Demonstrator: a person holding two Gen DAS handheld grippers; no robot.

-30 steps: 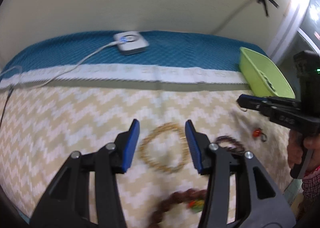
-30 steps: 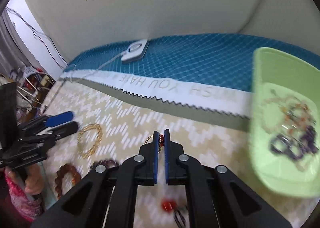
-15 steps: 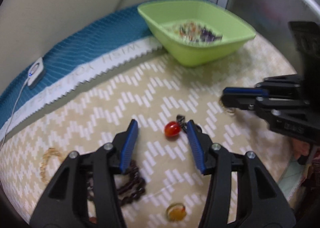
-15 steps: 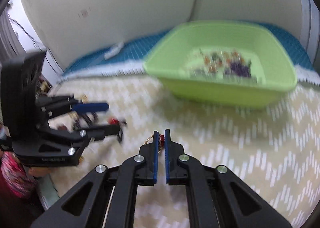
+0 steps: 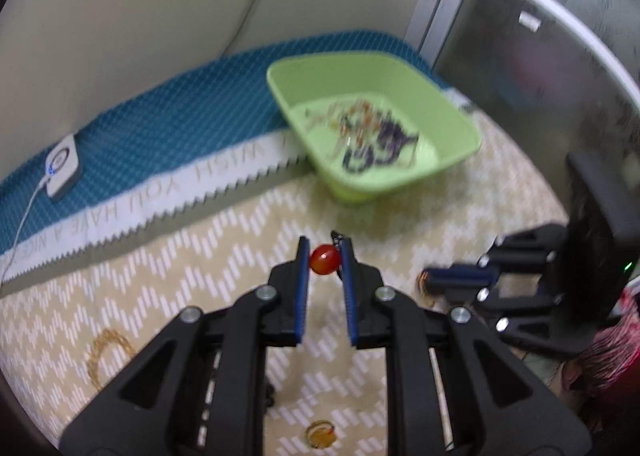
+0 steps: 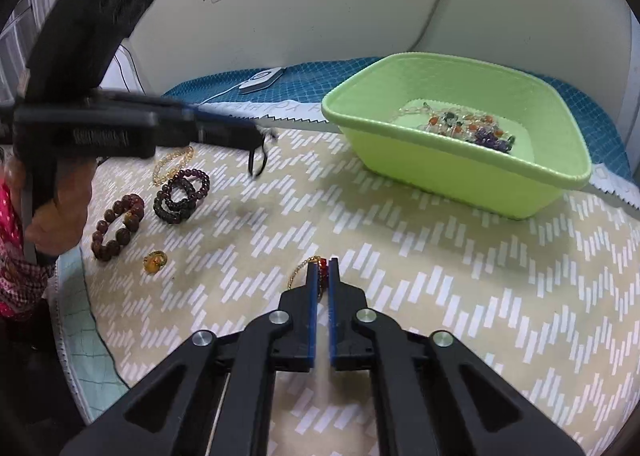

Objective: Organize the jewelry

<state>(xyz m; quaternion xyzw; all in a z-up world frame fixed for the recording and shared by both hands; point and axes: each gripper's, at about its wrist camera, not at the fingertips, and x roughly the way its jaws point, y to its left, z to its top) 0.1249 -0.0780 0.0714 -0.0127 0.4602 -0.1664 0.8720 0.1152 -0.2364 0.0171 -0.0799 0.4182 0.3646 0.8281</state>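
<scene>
The left tool is closing on a red bead, which its pads touch, above the zigzag worktop. The right tool pinches a small gold chain. The green tub holds more jewelry.

Light was soft, even and indoor, with faint shadows. The left wrist view was motion-blurred (the green tub smeared most); the right was sharper. Fisheye bending and dark vignetting ringed both.
</scene>
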